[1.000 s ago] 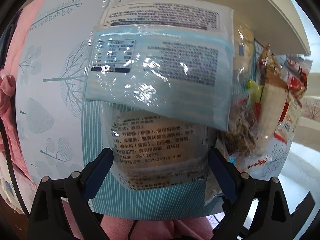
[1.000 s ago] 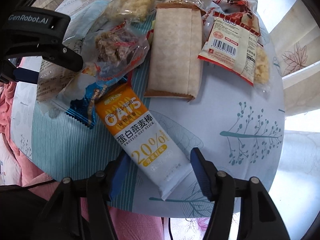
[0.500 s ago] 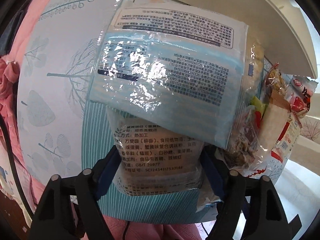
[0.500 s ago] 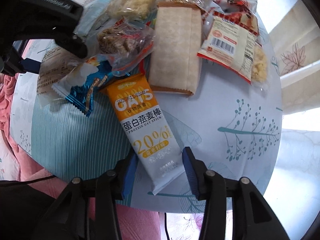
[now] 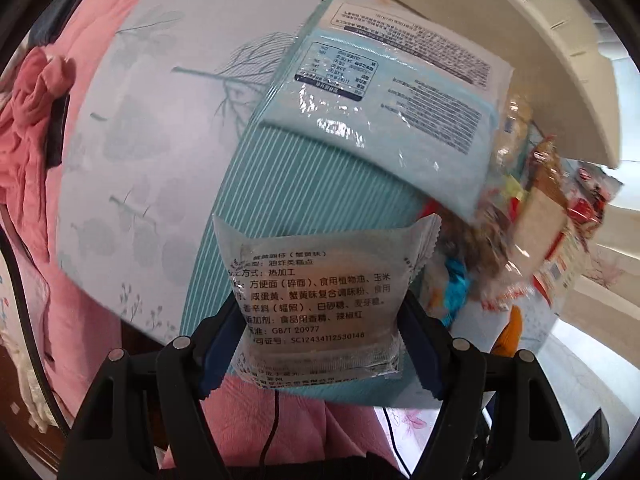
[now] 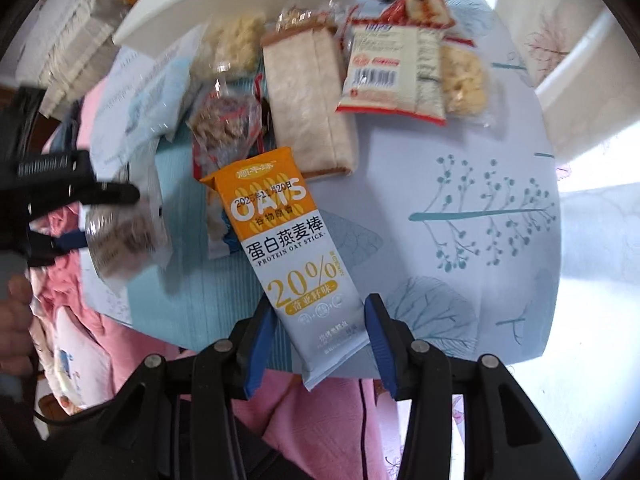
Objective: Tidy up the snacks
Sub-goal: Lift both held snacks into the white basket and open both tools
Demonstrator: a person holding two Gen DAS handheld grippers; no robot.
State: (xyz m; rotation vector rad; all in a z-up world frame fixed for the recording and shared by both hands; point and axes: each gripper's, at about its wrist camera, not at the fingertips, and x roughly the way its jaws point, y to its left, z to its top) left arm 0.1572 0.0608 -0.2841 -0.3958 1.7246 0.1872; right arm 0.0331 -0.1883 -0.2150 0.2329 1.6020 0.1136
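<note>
Your left gripper is clamped on the crushed-noodle snack packet and holds it above the striped tablecloth, apart from the pale blue packet. Your right gripper is clamped on the lower end of the protein oat stick, just beside the beige bread pack on the table.

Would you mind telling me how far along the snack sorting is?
Nothing looks sorted yet. In hand: the left tongs grip a clear noodle-snack packet, lifted off the table; the right tongs close on the oat stick. Left: the brown wrapper, red-edged bag and pale blue packet lie loose.
</note>
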